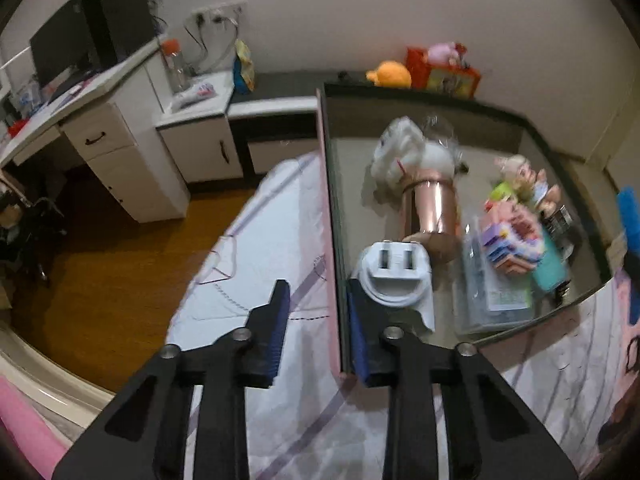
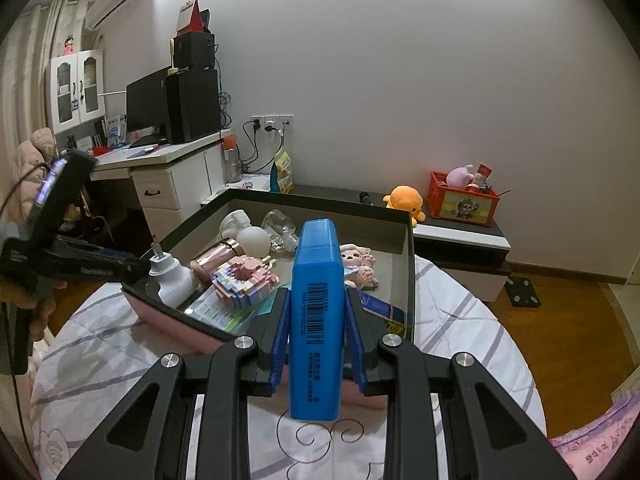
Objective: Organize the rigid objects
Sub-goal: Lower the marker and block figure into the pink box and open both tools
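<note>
While the left gripper hung over the bed, its fingers stood apart and gripped nothing. The near-left wall of a shallow pink-sided box ran between them, one finger outside over the bedsheet and the other just inside. Right beside that inner finger, in the box's near-left corner, lay a white plug adapter with its two prongs turned up. Touching it on the far side was a rose-gold cylinder lying on its side. Further right in the box sat a pink block-built toy on some flat packets, with a small doll just beyond it. At the box's near-right side, the right gripper had its fingers closed on a blue case with a barcode, held upright above the box's near edge. On a low shelf beyond the box sat an orange plush and a red crate.
</note>
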A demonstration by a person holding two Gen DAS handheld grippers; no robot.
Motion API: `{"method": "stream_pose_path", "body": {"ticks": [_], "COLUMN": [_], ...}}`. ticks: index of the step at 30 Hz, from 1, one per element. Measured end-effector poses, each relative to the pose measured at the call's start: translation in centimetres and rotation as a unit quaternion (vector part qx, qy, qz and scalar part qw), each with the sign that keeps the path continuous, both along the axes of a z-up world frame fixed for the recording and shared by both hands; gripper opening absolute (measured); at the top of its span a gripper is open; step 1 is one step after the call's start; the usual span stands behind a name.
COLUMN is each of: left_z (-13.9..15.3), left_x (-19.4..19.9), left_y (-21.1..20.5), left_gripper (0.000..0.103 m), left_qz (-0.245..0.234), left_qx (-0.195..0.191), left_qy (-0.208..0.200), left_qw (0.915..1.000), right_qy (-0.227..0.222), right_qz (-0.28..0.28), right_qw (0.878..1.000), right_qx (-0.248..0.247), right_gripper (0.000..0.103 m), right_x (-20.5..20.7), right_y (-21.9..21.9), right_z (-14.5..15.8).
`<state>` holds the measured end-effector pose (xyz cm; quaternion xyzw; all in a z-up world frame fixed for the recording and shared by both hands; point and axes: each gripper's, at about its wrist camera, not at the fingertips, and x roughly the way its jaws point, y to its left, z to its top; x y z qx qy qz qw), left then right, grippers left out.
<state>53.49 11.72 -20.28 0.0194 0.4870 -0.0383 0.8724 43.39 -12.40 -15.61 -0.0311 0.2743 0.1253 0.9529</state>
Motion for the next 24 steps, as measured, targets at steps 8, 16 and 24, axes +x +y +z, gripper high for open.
{"method": "stream_pose_path", "body": {"ticks": [8,16,24], "left_z": [-0.6,-0.5,-0.4], "left_x": [0.5,0.7,0.8], "left_y": [-1.0,-0.9,-1.1], "left_gripper": [0.006,0.006,0.006], "left_qz": [-0.005,-0.007,-0.006], "left_qx": [0.012,0.018,0.025], "left_qy": [-0.011,-0.012,-0.013], "left_qw": [0.9999,0.9997,0.9996], "right_qy": [0.018,0.051,0.053], "right_qz": [-0.007,-0.018,-0.045], "right_qw": [1.0,0.998,0.997], "right_qx": [-0.013,-0.022,-0.036], "right_gripper": [0.027,0.027,0.027], "right_x": [2.0,5.6,6.3], "right_y": [-0.3,-0.5,-0.9], "right_z": [-0.7,-2.3,-2.8]}}
